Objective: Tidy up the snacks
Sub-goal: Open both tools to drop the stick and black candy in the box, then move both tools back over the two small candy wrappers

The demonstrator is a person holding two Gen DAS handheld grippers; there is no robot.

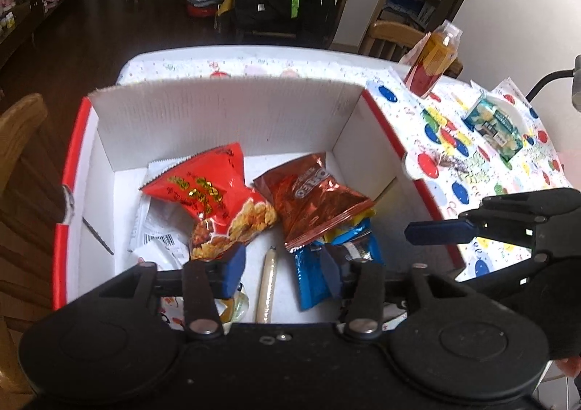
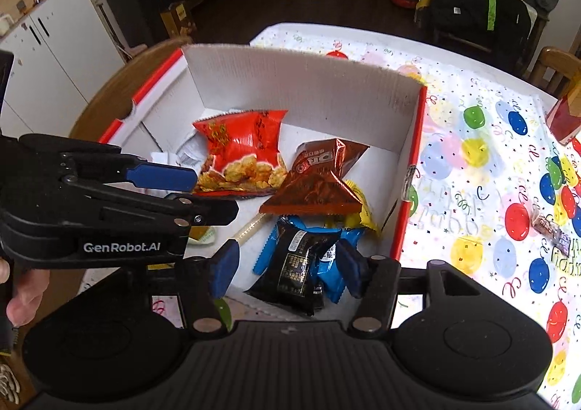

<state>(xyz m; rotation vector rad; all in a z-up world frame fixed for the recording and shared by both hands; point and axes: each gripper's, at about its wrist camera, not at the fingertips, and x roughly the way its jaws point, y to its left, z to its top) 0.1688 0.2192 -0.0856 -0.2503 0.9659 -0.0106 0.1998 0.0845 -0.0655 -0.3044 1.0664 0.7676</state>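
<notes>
A white cardboard box [image 1: 225, 109] [image 2: 301, 83] with red edges stands on the table and holds several snacks. Inside lie a red snack bag [image 1: 214, 199] [image 2: 243, 152], a brown Oreo bag [image 1: 316, 199] [image 2: 319, 181], blue packets [image 1: 312, 275] [image 2: 328, 266], a black packet [image 2: 294, 265] on top of them, and a pale sausage stick [image 1: 267, 286] [image 2: 250, 226]. My left gripper [image 1: 283, 265] [image 2: 212, 194] hangs open over the box's near side. My right gripper [image 2: 287, 265] is open above the black packet, not touching it; one of its fingers [image 1: 439, 232] reaches over the box's right wall.
On the balloon-print tablecloth [image 2: 472, 156] right of the box lie a green packet [image 1: 495, 128], a small brown sweet [image 1: 450, 161] [image 2: 552, 232] and a tall red and yellow pack [image 1: 432, 58]. A wooden chair [image 1: 21, 141] stands at the left, another behind the table.
</notes>
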